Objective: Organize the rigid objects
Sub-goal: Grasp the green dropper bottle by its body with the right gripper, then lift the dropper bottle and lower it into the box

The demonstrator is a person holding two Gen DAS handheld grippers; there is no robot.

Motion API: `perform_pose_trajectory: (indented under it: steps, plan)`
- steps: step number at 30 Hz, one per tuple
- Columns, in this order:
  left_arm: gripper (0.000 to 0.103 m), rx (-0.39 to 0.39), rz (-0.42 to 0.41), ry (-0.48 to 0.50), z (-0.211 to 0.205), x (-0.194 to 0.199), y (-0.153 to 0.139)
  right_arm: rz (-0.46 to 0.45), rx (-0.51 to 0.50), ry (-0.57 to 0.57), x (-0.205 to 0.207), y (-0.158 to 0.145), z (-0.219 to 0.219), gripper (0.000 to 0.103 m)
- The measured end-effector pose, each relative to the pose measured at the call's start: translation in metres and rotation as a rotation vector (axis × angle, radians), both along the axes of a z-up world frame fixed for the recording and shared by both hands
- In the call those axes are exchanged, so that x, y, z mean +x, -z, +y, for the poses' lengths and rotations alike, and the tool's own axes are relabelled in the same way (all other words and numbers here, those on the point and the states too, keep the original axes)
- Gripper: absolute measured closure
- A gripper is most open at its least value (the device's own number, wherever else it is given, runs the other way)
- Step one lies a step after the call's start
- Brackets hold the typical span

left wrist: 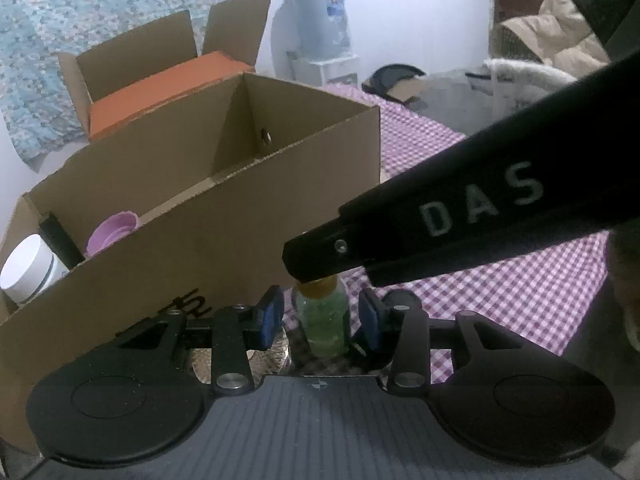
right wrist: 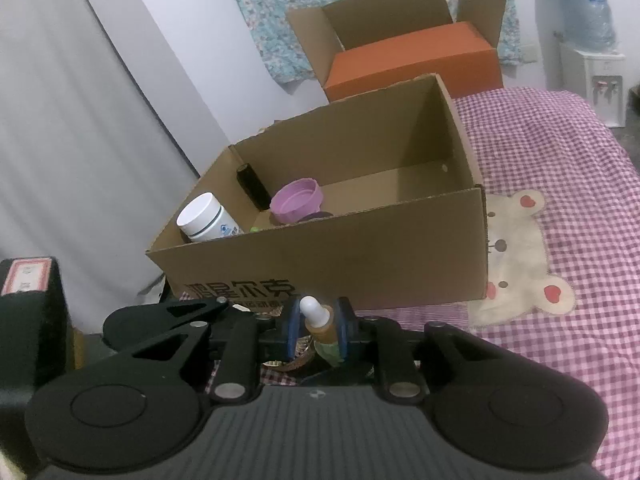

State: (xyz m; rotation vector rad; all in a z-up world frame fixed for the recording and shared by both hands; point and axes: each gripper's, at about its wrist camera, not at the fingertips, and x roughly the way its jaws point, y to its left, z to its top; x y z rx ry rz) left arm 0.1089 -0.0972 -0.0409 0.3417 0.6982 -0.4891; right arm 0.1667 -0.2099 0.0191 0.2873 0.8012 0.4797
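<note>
Checked bedspread (right wrist: pixel 580 160) — two cardboard boxes (right wrist: pixel 320 272), one dropper bottle (right wrist: pixel 320 320).

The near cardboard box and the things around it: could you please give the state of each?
Cardboard box: open on top, partly filled.
White jar: capped, inside the box.
Dropper bottle: capped, upright.
Right gripper: shut on the dropper bottle.
Left gripper: open around it.

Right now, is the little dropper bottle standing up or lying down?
Standing up. The dropper bottle has its white tip pointing upward in the right wrist view, and its green body stands on its base on the checked cloth.
</note>
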Motion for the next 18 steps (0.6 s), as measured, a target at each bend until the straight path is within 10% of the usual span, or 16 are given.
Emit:
perform_pose_trajectory:
  steps: [18]
  plan:
    - [0.072, -0.035, 0.036, 0.000, 0.000, 0.015, 0.000, 0.012, 0.028, 0.002, -0.001, -0.002, -0.002, 0.082]
